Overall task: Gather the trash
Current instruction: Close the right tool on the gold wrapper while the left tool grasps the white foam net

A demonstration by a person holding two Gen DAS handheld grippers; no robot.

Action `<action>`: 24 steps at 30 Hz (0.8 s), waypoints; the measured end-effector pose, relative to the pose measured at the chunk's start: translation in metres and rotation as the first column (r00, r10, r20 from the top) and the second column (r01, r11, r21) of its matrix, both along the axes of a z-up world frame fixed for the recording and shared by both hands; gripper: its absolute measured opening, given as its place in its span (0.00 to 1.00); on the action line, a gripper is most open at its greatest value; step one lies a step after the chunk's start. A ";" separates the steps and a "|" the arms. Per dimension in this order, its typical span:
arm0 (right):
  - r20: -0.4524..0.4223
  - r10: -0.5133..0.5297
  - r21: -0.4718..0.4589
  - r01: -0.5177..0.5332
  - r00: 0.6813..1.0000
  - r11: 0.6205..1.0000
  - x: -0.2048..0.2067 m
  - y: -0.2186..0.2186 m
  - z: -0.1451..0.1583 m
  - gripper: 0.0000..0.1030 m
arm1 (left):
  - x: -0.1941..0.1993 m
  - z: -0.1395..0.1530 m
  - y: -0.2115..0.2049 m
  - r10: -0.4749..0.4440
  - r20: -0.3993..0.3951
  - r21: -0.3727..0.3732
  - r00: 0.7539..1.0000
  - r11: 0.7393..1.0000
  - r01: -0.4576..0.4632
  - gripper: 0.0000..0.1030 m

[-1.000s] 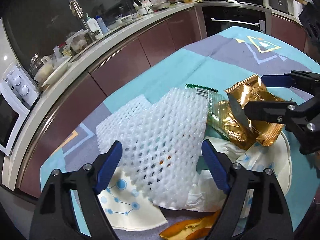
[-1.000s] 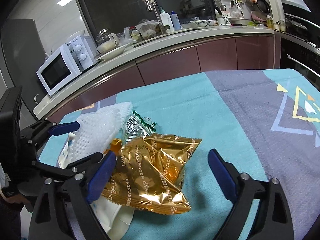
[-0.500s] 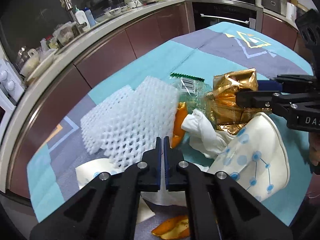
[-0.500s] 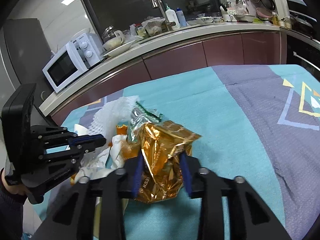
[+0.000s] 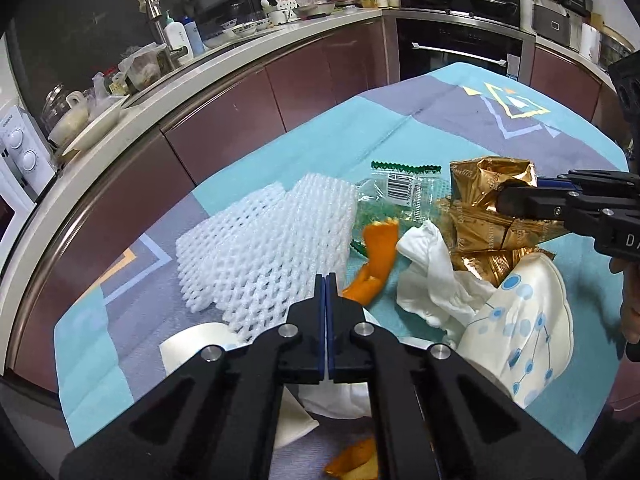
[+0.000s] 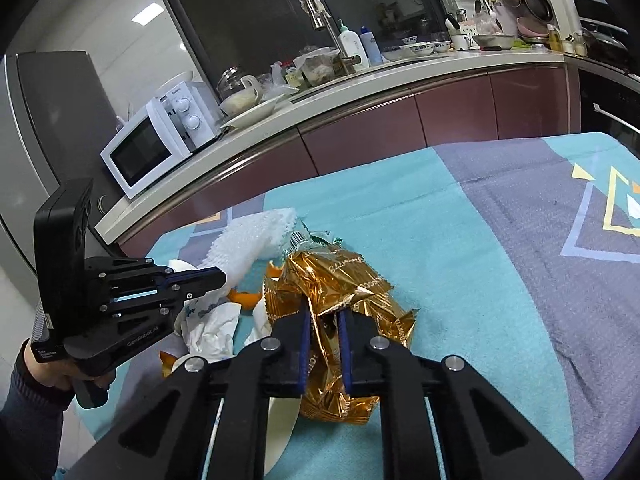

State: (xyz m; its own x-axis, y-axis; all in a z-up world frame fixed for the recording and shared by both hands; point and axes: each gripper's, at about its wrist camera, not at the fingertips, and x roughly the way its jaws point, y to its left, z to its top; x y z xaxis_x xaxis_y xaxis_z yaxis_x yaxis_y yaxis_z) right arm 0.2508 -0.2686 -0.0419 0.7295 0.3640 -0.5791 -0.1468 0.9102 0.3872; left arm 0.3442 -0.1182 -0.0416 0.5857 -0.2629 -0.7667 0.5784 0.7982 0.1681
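Trash pile (image 5: pixel 400 248) at 12 o'clock, left view: your left gripper (image 5: pixel 326 280) fingers pressed together on the foam net (image 5: pixel 272 248) edge. Right view: right gripper (image 6: pixel 323 320) clamps the gold wrapper (image 6: pixel 344 292); slick foil may slip if you lift fast.

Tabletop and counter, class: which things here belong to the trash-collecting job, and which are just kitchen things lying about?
Belongs to the job:
gold wrapper, pinched in the right gripper
white foam net
orange peel
clear green-edged wrapper
crumpled tissue
left gripper, shut, fingers meeting at the net's near edge

Just lying about:
microwave
soap bottles
bowls
pans
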 end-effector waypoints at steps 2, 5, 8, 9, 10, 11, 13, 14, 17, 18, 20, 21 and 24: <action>0.000 0.000 0.008 0.000 1.000 1.000 0.000 -0.001 0.000 0.10 | 0.000 0.003 0.000 0.010 0.015 0.001 1.000 1.000 -0.010 0.01; 0.008 0.001 0.013 -0.001 1.000 1.000 -0.001 -0.001 0.002 0.10 | -0.002 0.010 0.001 0.008 0.033 -0.010 0.999 1.000 -0.007 0.01; 0.017 -0.003 0.023 0.003 1.000 1.000 -0.002 -0.003 0.004 0.10 | -0.002 0.017 0.004 0.017 0.042 -0.023 0.999 1.000 -0.016 0.01; 0.023 -0.006 0.025 0.006 1.000 1.000 -0.003 -0.003 0.006 0.10 | -0.002 0.019 0.005 0.022 0.051 -0.027 0.998 0.999 -0.021 0.01; 0.026 -0.004 0.026 0.004 1.000 1.000 -0.004 -0.004 0.007 0.10 | -0.003 0.023 0.006 0.029 0.060 -0.035 0.998 0.999 -0.027 0.01; 0.026 -0.005 0.026 0.004 1.000 1.000 -0.004 -0.004 0.007 0.10 | -0.003 0.024 0.006 0.025 0.061 -0.029 0.998 0.999 -0.024 0.01; 0.027 -0.005 0.026 0.004 1.000 1.000 -0.004 -0.004 0.008 0.10 | 0.000 0.021 0.003 0.002 0.026 -0.010 1.000 1.000 -0.002 0.01; 0.030 -0.007 0.026 0.006 1.000 1.000 -0.005 -0.004 0.008 0.10 | 0.001 0.019 0.002 0.005 0.024 -0.008 1.000 1.000 -0.005 0.02; 0.033 -0.010 0.027 0.009 0.999 1.000 -0.007 -0.005 0.008 0.09 | 0.000 0.014 -0.007 0.000 0.045 0.034 0.999 0.999 -0.002 0.46; 0.031 -0.011 0.025 0.010 0.999 1.000 -0.007 -0.005 0.008 0.09 | -0.002 0.014 -0.009 -0.001 0.072 0.043 0.997 0.999 -0.002 0.57; 0.029 -0.015 0.024 0.014 0.999 1.000 -0.008 -0.007 0.006 0.09 | -0.005 0.017 -0.014 -0.022 0.082 0.044 0.996 0.999 0.019 0.66; 0.025 -0.019 0.026 0.019 0.999 0.999 -0.008 -0.009 0.005 0.09 | -0.005 0.018 -0.016 -0.024 0.095 0.059 0.995 0.998 0.018 0.72; 0.025 -0.020 0.032 0.019 0.999 0.999 -0.007 -0.009 0.006 0.09 | 0.001 0.013 -0.023 -0.017 0.114 0.123 0.993 0.992 0.003 0.32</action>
